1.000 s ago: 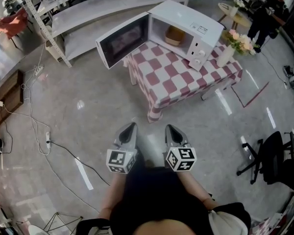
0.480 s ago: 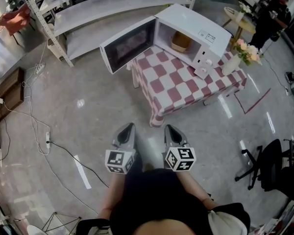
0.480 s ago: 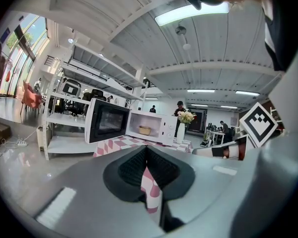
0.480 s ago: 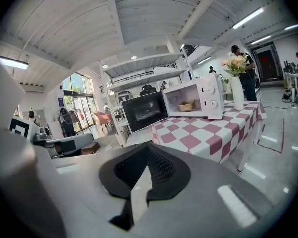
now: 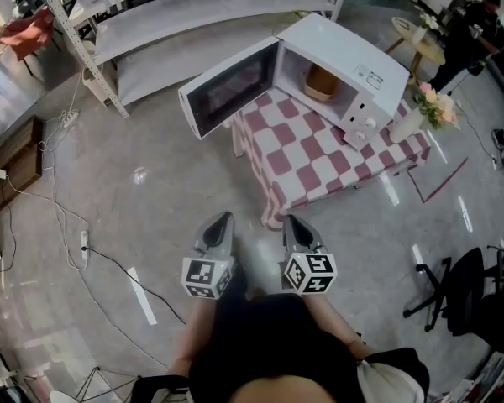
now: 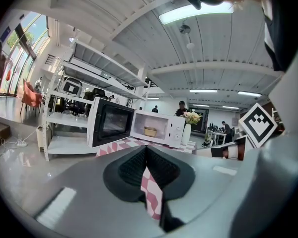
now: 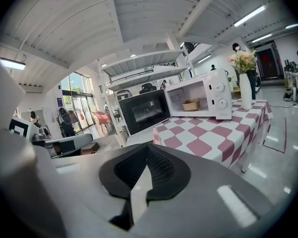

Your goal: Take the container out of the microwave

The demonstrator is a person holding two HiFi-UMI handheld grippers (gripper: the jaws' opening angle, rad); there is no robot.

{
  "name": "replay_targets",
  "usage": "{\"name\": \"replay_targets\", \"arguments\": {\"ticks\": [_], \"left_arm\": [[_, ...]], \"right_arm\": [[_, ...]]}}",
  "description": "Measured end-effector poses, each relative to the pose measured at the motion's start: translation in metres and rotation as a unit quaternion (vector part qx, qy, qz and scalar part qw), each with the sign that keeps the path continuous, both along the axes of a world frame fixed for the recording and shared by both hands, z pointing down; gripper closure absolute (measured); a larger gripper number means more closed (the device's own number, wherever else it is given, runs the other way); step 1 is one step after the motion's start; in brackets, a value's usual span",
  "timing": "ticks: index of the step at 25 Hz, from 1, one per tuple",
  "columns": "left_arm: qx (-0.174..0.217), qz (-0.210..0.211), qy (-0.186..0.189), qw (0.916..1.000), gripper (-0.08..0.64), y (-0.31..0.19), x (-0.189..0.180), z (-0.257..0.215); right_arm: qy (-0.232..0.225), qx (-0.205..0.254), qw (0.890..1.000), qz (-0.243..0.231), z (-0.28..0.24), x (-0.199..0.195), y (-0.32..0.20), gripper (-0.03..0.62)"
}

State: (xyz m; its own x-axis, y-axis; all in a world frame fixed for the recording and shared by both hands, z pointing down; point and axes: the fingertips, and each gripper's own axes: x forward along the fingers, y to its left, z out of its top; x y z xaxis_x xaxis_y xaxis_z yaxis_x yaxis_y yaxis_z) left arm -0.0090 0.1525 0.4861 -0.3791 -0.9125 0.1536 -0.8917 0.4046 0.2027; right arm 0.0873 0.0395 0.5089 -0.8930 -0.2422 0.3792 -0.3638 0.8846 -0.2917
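A white microwave (image 5: 344, 57) stands on a red-and-white checked table (image 5: 319, 154) with its door (image 5: 229, 88) swung wide to the left. Inside sits a tan container (image 5: 321, 82), also seen in the left gripper view (image 6: 150, 131) and the right gripper view (image 7: 190, 104). My left gripper (image 5: 222, 222) and right gripper (image 5: 292, 225) are held side by side over the floor, short of the table's near corner. Both are shut with nothing between the jaws.
A vase of flowers (image 5: 426, 112) stands on the table right of the microwave. White metal shelving (image 5: 151, 23) runs along the back. Cables (image 5: 59, 225) trail over the floor at left. An office chair (image 5: 462, 288) is at the right, and a person (image 5: 466, 23) stands far back.
The table and microwave have come nearer and slid right and down in the head view as I walk toward them. Both grippers keep their pose, still shut.
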Motion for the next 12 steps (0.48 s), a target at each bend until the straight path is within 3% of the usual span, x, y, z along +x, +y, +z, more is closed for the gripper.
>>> {"name": "replay_targets", "arguments": {"ticks": [12], "left_arm": [[0.005, -0.004, 0.003, 1.0, 0.551, -0.01, -0.076, -0.008]], "right_arm": [[-0.001, 0.004, 1.0, 0.003, -0.007, -0.073, -0.011, 0.592]]}}
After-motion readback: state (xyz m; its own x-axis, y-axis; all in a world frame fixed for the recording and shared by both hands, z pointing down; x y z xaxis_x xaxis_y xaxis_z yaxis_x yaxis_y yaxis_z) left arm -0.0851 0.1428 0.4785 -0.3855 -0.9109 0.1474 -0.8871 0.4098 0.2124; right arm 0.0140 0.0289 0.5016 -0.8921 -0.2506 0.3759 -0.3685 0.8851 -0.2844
